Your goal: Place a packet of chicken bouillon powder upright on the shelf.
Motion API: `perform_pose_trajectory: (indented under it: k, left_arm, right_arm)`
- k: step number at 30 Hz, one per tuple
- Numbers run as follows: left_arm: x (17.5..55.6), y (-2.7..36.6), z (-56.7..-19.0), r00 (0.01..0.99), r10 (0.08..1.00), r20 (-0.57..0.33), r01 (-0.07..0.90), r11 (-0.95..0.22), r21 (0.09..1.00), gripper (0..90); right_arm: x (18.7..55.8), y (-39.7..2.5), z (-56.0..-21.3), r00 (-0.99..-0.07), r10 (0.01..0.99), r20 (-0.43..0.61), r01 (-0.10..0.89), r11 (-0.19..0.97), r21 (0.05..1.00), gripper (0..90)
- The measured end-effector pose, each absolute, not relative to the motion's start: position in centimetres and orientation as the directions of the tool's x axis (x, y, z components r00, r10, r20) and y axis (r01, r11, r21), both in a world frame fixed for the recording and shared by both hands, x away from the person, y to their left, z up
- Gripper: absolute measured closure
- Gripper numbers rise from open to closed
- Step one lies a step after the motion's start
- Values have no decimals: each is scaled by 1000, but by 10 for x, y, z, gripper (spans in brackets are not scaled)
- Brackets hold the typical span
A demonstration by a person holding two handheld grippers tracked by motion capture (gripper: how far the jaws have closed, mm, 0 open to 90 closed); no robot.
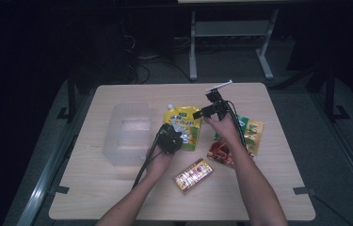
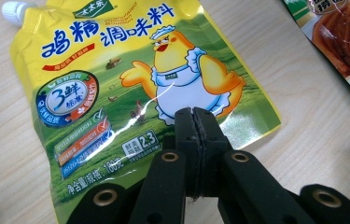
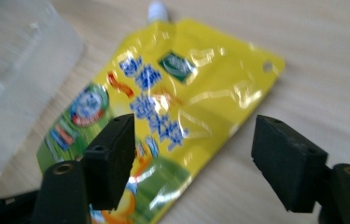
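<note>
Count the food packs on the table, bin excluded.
3. Yellow pouch mid-table beside the clear bin; green-red pack to its right, partly under the right forearm; small red box near the front edge. More could be hidden under the arms.

In the left gripper view, the left gripper (image 2: 195, 140) covers the lower middle of the yellow pouch (image 2: 116, 93), and we see a red-and-green packet (image 2: 338, 42) cut off by the right edge. The right gripper view is blurred, so we cannot read the pouch's print there. In the high view, the forearm hides part of the red-and-green packet, and the small box (image 1: 193, 175) is too small to read.
</note>
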State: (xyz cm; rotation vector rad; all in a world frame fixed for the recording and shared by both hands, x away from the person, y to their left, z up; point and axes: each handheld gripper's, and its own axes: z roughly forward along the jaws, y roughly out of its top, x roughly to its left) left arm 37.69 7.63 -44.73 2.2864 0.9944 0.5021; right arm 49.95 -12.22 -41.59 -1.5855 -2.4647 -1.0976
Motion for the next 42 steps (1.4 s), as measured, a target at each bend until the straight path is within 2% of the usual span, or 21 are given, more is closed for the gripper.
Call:
perform_pose_trajectory:
  k: [2, 10, 18, 34, 36, 37, 39, 41, 42]
  left_arm:
    - [377, 76, -447, 651, 751, 106, 532, -552, 643, 891]
    - [377, 76, -447, 653, 750, 105, 533, -553, 640, 888]
    - [378, 74, -446, 658, 744, 116, 533, -569, 627, 883]
    - [379, 73, -448, 666, 737, 117, 529, -576, 623, 877]
    - [378, 72, -449, 671, 732, 114, 531, -582, 616, 877]
    - [378, 72, -449, 671, 732, 114, 531, -582, 616, 877]
    - [378, 71, -450, 672, 732, 113, 532, -584, 614, 874]
    - [378, 72, -449, 675, 731, 107, 529, -579, 621, 873]
    - [378, 72, -449, 675, 730, 107, 528, -580, 620, 869]
  right_arm:
    - [505, -119, -418, -469, 802, 371, 822, 241, 516, 281]
    - [518, -115, -436, -450, 799, 399, 841, 229, 490, 310]
    - [524, -121, -448, -402, 800, 445, 865, 172, 470, 363]
    - [528, -121, -462, -384, 756, 530, 886, 140, 443, 468]
    - [528, -119, -464, -387, 746, 542, 887, 140, 441, 523]
    - [528, -119, -464, -387, 746, 542, 887, 140, 441, 523]
    - [527, -118, -465, -391, 741, 546, 888, 145, 437, 603]
    - [526, -119, -465, -394, 731, 557, 888, 146, 437, 725]
    - [526, -119, -465, -409, 723, 557, 881, 152, 449, 812]
